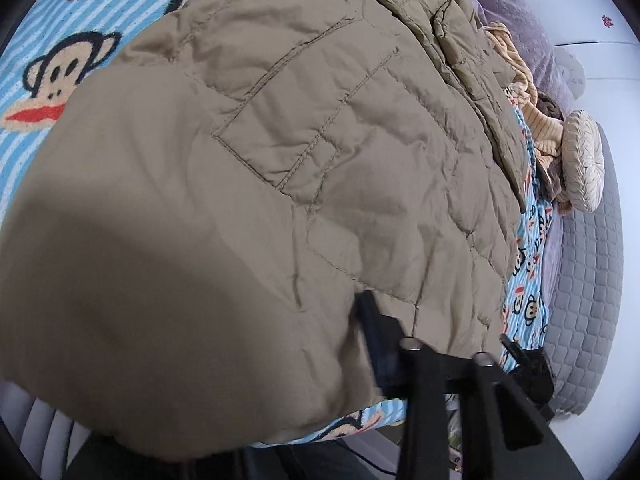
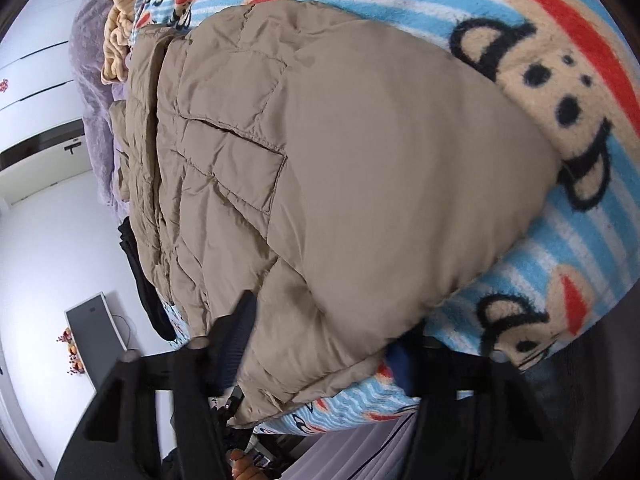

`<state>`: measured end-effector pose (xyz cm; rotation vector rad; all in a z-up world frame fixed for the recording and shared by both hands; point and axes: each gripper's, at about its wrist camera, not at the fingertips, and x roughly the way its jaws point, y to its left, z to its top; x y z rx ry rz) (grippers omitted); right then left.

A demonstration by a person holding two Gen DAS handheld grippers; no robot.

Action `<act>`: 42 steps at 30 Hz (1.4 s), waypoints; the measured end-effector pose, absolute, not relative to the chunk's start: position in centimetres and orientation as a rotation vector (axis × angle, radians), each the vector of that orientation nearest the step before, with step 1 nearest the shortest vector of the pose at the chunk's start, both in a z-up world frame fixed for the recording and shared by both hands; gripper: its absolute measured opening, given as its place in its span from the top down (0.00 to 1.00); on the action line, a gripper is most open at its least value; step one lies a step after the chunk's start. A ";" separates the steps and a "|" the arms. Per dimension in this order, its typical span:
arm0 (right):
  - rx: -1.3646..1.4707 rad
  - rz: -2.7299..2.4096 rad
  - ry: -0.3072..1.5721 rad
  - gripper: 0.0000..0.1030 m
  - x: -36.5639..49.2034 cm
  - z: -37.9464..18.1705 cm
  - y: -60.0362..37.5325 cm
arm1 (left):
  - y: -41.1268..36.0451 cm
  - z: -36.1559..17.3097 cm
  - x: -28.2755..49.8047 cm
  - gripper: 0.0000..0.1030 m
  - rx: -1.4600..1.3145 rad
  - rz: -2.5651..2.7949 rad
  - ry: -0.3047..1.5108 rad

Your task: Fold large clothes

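Black fingers of our right gripper [image 2: 320, 344] stood spread around the tan jacket [image 2: 320, 168]'s hem, likely to lift a fold. Our left gripper [image 1: 372, 344] was half buried; we couldn't tell its state. Jacket lay on the monkey blanket [image 2: 560, 60]; pillow [image 1: 584, 160] sat clear.

No legible text, labels, brands or numbers in either view.
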<state>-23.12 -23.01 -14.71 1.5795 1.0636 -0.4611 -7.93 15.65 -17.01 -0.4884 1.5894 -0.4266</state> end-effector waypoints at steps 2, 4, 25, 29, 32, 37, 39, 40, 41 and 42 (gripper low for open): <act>1.569 -0.474 1.061 0.86 -23.2 -14.3 -23.1 | 15.6 -16.3 -7.5 0.76 -0.473 -0.443 1.567; 1.543 -0.474 1.045 0.88 -23.1 -13.6 -23.0 | 15.6 -15.1 -7.2 0.83 -0.449 -0.471 1.539; 1.142 -0.387 0.939 0.91 -14.1 -1.6 -24.1 | 13.7 -3.2 0.1 0.83 -0.360 -0.676 1.241; 1.052 -0.329 0.932 0.91 -10.3 0.7 -25.8 | 12.5 -0.7 1.9 0.83 -0.339 -0.650 1.170; 0.980 -0.274 0.930 0.91 -6.8 2.4 -27.5 | 11.4 1.2 3.8 0.83 -0.336 -0.629 1.114; 0.857 -0.194 0.958 0.91 -0.1 4.0 -30.3 | 9.0 3.4 7.5 0.83 -0.335 -0.561 1.033; 0.814 -0.175 0.964 0.91 2.8 4.2 -31.3 | 8.1 3.8 9.1 0.83 -0.326 -0.541 1.004; 0.790 -0.169 0.967 0.91 4.1 4.2 -31.7 | 7.6 3.9 10.0 0.83 -0.321 -0.533 0.992; 0.772 -0.166 0.971 0.91 5.3 4.1 -32.1 | 7.1 3.9 10.9 0.83 -0.317 -0.526 0.984; 0.759 -0.167 0.977 0.91 6.6 4.0 -32.5 | 6.7 3.8 11.7 0.83 -0.313 -0.518 0.981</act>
